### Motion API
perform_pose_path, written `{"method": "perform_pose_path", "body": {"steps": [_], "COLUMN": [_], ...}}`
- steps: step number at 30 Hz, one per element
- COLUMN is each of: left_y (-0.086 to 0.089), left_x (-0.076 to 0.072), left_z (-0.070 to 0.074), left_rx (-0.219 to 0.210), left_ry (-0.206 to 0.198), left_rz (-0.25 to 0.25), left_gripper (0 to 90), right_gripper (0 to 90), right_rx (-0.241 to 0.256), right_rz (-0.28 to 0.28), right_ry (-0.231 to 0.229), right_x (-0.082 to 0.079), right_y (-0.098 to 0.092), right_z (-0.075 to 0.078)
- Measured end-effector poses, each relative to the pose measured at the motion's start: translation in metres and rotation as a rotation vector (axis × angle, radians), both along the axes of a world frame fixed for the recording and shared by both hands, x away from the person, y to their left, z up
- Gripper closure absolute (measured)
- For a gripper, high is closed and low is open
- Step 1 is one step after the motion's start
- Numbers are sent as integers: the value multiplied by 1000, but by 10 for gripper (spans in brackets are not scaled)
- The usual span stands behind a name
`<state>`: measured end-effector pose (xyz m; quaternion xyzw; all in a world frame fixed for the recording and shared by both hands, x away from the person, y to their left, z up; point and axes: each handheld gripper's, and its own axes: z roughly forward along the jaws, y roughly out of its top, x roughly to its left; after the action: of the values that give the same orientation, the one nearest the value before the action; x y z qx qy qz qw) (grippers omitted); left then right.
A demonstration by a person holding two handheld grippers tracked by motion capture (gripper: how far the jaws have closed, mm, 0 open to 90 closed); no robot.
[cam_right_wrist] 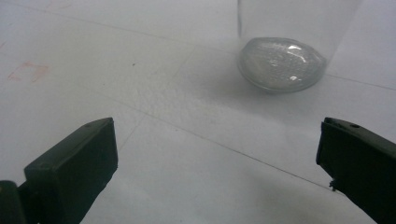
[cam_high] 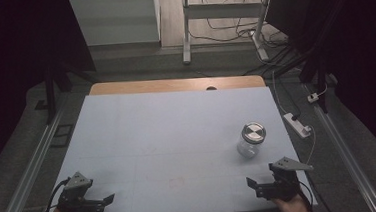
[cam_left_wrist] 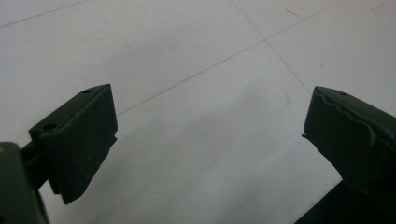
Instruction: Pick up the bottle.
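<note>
Glass jar (cam_high: 251,139) upright, near right tool (cam_high: 255,185), path unobstructed

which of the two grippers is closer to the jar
The right gripper: the glass jar with the metal lid stands just ahead of it on the right side of the table. The left gripper sits at the opposite near corner.

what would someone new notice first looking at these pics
The clear glass jar with a shiny metal lid stands alone on the right part of the white table. Next come the two black hand-held grippers at the near edge: the left hand-held gripper and the right hand-held gripper, both with jaws open, the right one nearest the jar.
</note>
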<state>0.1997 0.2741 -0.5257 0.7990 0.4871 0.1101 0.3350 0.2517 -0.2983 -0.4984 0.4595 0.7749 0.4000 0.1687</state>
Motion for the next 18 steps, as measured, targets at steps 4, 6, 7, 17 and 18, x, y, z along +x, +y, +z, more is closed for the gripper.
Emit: {"method": "perform_pose_path", "body": {"steps": [4,6,7,17,18], "left_y": [2,4,5,4,5], "left_x": [-2,-2,-1,-1,-1], "left_z": [1,1,1,1,1], "left_rx": [-24,-46,-54,-51,-53], "left_ry": [-16,-15,-14,-9,-9], "left_rz": [-18,-18,-15,-27,-28], "left_gripper": [38,38,36,36,37], "right_gripper": [0,0,0,0,0], "right_rx": [-10,-13,-14,-20,-20], "right_rz": [13,17,18,34,35], "right_ry": [7,8,10,25,25], "right_x": [0,0,1,2,2], "right_y": [1,2,2,3,3], "right_z": [0,0,-1,-1,-1]}}
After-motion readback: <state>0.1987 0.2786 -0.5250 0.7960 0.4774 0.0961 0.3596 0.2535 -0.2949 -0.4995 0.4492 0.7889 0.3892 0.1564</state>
